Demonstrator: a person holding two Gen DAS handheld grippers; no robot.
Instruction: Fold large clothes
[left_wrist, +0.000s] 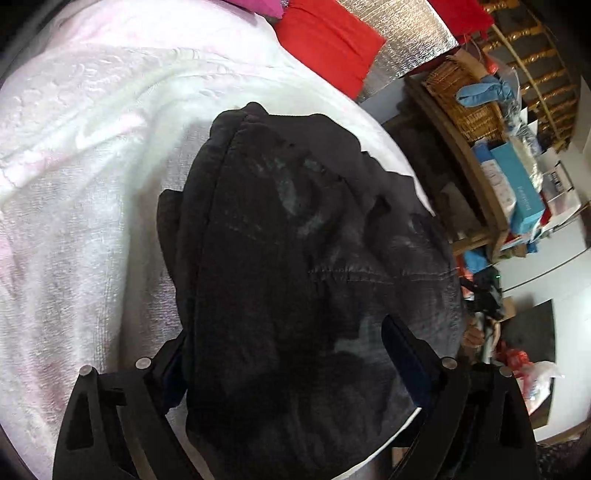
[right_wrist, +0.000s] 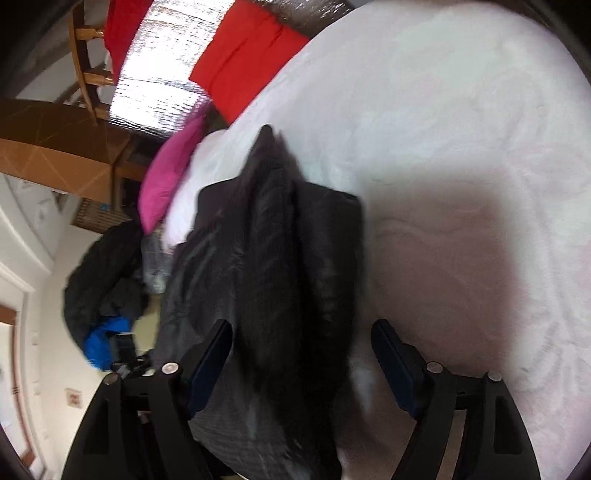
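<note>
The dark garment (left_wrist: 295, 258) lies lengthwise away from me on the bed (left_wrist: 74, 221), bunched between both wide-open tools, left tool (left_wrist: 284, 354) and right tool (right_wrist: 301, 354), neither gripping.

White blanketed bed (left_wrist: 92, 155), dark folded garment (left_wrist: 295, 240), red cushion (left_wrist: 328, 40)

- The left tongs (left_wrist: 284, 354) point forward and down, jaws spread wide, nothing pinched between the pads
- One left finger (left_wrist: 406, 354) shows its dark blue pad on the inner face; the other is partly hidden
- The right tongs (right_wrist: 303, 354) also tilt downward, jaws standing apart
- Both right fingers (right_wrist: 397, 365) are in view, pads facing each other, not pressing on anything
</note>
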